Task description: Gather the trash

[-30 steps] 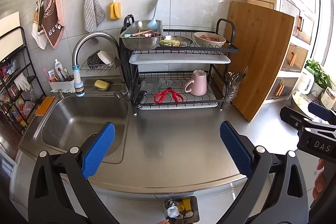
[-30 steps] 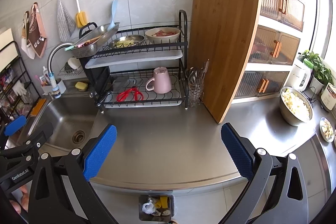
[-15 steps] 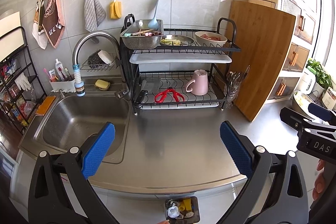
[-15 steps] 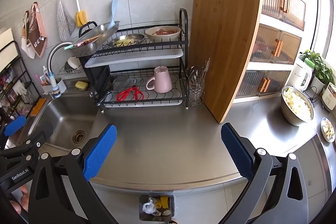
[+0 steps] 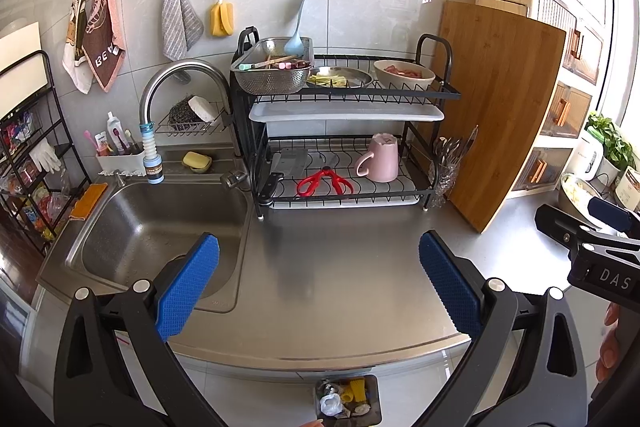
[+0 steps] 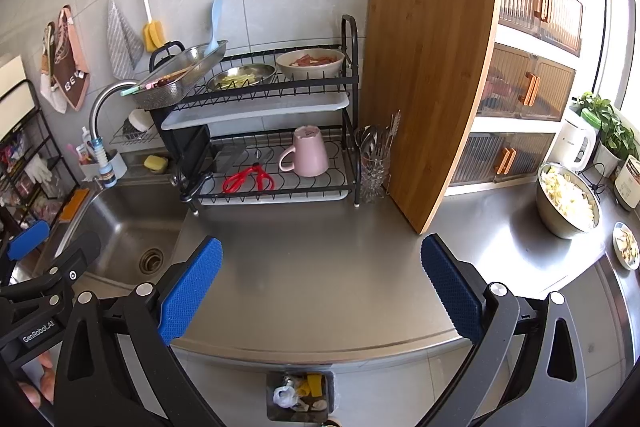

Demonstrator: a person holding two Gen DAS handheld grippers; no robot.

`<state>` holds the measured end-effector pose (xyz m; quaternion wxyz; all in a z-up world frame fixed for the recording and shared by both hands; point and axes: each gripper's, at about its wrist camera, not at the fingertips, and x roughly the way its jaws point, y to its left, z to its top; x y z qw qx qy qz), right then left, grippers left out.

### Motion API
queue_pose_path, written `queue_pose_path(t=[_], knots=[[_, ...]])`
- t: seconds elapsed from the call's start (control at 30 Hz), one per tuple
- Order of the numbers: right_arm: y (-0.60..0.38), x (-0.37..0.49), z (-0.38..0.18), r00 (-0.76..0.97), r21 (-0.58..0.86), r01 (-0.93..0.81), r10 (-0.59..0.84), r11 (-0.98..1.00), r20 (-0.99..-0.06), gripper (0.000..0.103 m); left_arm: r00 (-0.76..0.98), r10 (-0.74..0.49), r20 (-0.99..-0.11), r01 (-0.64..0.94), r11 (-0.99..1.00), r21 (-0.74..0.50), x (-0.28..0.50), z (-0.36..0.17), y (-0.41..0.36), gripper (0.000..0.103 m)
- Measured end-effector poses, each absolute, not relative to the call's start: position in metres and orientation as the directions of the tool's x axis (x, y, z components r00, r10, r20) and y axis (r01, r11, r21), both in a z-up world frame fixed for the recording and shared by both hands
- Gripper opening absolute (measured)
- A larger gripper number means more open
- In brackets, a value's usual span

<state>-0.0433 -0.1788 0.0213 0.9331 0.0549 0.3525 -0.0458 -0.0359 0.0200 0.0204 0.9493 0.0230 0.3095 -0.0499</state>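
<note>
Trash [image 5: 344, 397] sits in bin [image 6: 276, 413] on floor below counter [image 5: 340, 287] edge — white crumpled bag, yellow pieces, pale scraps. Likely light, soft, crushable; bag slippery, best pinched at bunched fold. No loose trash seen on counter. Left gripper [image 5: 316, 287] spread wide, empty, above counter by sink [image 5: 120, 227]. Right gripper [image 6: 320, 289] also wide, empty — holding nothing.

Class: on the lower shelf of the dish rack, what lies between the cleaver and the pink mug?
Red scissors lie flat between the cleaver and the pink mug. Both wrist views show it.
</note>
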Motion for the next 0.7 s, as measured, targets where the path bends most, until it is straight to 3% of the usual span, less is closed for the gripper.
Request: queue_pose_path(t=[0.7], knots=[[-0.1747,-0.0390,0.0195,0.741,0.076,0.126,-0.043,0.989,-0.670,0.100,0.801,-0.076,-0.593,0.105,0.994,0.014,-0.0352,0.0181,0.0230,0.095]])
